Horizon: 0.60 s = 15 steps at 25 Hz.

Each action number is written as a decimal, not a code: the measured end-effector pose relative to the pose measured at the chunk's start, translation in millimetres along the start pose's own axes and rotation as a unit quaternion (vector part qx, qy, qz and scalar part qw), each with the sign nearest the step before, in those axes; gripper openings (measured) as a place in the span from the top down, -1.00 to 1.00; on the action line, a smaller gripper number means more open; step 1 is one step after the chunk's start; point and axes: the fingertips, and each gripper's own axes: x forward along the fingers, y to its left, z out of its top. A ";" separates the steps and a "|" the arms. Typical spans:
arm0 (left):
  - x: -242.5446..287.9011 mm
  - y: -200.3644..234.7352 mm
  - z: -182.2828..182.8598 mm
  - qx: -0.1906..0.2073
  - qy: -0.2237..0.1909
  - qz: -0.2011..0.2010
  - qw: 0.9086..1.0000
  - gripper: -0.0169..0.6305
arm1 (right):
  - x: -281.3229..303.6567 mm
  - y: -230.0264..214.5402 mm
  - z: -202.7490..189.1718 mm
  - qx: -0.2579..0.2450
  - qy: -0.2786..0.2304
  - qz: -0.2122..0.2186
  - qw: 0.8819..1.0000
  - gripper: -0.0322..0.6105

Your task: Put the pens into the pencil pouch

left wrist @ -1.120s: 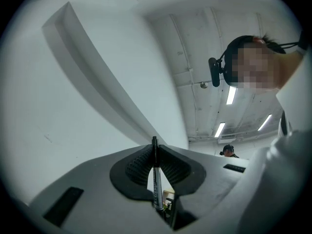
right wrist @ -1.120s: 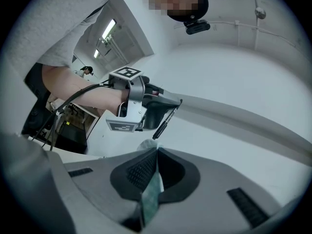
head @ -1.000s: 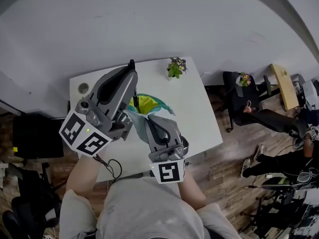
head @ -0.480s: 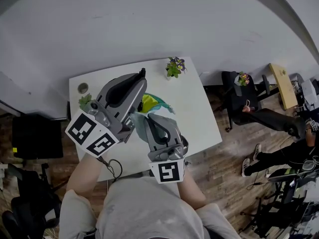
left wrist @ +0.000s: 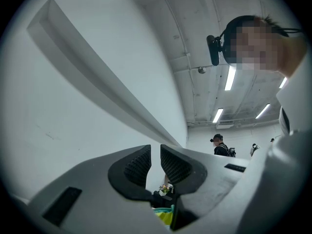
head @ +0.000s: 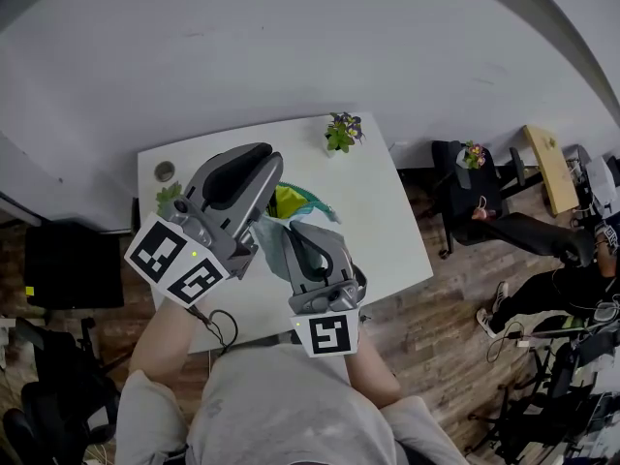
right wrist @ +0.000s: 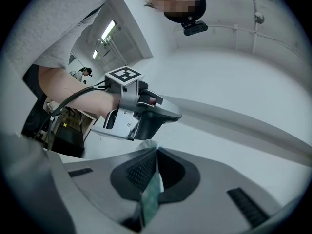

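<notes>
My right gripper [right wrist: 155,152] has its fingers pressed together on the rim of the pouch [head: 291,201]. In the right gripper view a strip of the teal cloth stands pinched between the two ribbed pads [right wrist: 142,169]. From the head view, the pouch is held up just above the white table [head: 383,226], its mouth gaping so the yellow lining shows.

My left gripper [left wrist: 156,152] sits just left of the pouch and angles up over its open mouth. Its fingers stand a little apart, with only bare wall in the gap between the pads [left wrist: 139,164]. Low behind them is a dark shape I cannot make out. Under that is a sliver of the pouch's yellow and teal.

Beyond the pouch, near the table's far edge, stands a small potted plant [head: 341,132]. Left of the pouch, past my left gripper, a small round thing [head: 165,171] lies on the tabletop. A bit of green [head: 167,199] shows nearer to the pouch than that.

In the right gripper view my left gripper crosses just above the pouch's pinched rim, with its marker cube [right wrist: 124,75] on top.
</notes>
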 end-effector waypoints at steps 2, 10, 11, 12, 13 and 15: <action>-4.8 3.9 3.0 0.000 -0.002 0.009 1.000 0.75 | -0.1 -1.1 0.7 0.009 0.001 -0.004 1.000 0.82; -43.8 24.0 0.4 0.011 0.011 0.051 0.999 0.76 | 3.4 -10.6 7.4 0.082 -0.003 -0.040 0.996 0.81; -49.6 25.9 -0.9 0.014 0.014 0.057 0.998 0.76 | 4.2 -12.4 10.1 0.092 -0.009 -0.047 0.995 0.81; -55.6 27.4 -2.5 0.017 0.017 0.062 0.998 0.76 | 4.7 -13.6 12.3 0.098 -0.013 -0.052 0.994 0.81; -61.5 29.0 -4.6 0.020 0.021 0.068 0.997 0.77 | 5.1 -14.4 13.8 0.101 -0.015 -0.056 0.993 0.81; -72.8 32.1 -9.6 0.028 0.031 0.081 0.996 0.77 | 5.5 -16.0 15.9 0.101 -0.018 -0.060 0.993 0.81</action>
